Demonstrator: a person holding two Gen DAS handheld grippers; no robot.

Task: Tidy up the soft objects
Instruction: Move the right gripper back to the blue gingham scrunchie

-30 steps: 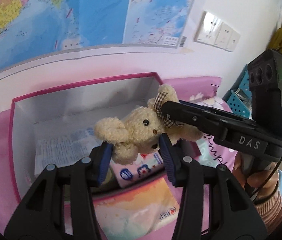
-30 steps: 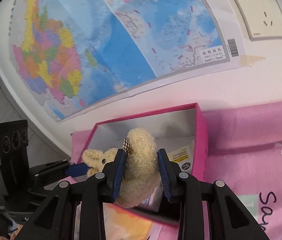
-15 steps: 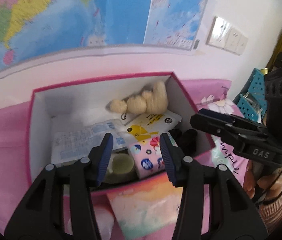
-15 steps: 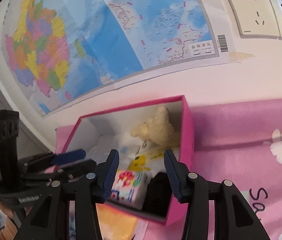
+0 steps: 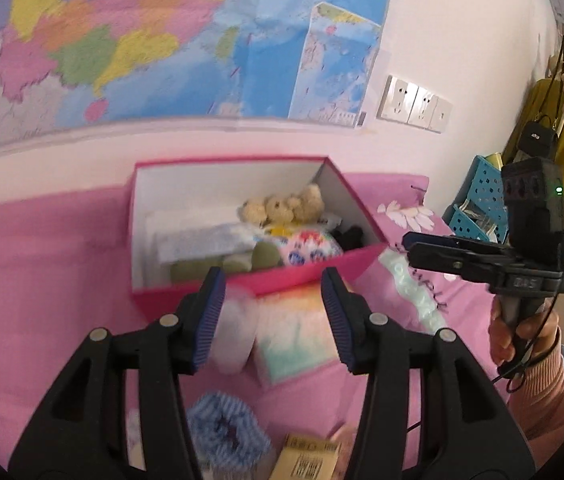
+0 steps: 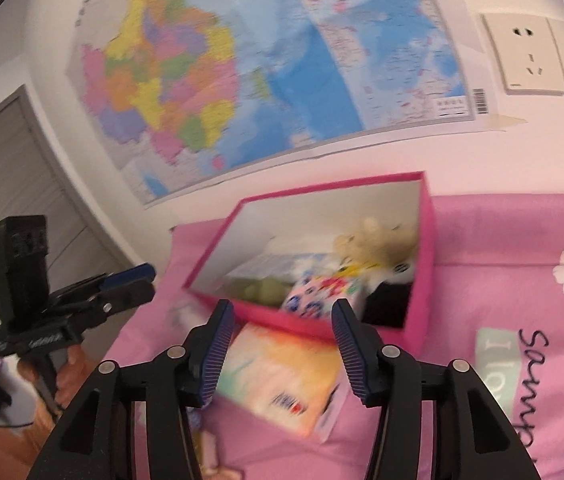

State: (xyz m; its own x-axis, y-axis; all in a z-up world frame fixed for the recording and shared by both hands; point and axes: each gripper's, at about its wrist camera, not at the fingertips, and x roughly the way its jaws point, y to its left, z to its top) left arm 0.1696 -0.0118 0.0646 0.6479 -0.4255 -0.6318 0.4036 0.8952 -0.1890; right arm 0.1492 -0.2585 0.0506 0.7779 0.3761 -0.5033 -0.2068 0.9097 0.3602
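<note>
In the left wrist view, the left gripper [image 5: 272,316] is seen with its jaws standing apart and nothing held between them. Beyond it the pink box [image 5: 302,276] sits on the pink cloth [image 5: 42,280] near the wall, and the plush bear [image 5: 282,208] lies at the box's far right corner among packets. Just before the box's near edge a pastel pack [image 5: 294,332] and a white soft thing [image 5: 230,340] are left outside; a blue striped item [image 5: 226,436] lies nearer the camera.

In the right wrist view, the right gripper [image 6: 282,344] is empty and its jaws are opening. The bear's placing is judged done; next, a grip on the pastel pack [image 6: 282,380] seems called for.
</note>
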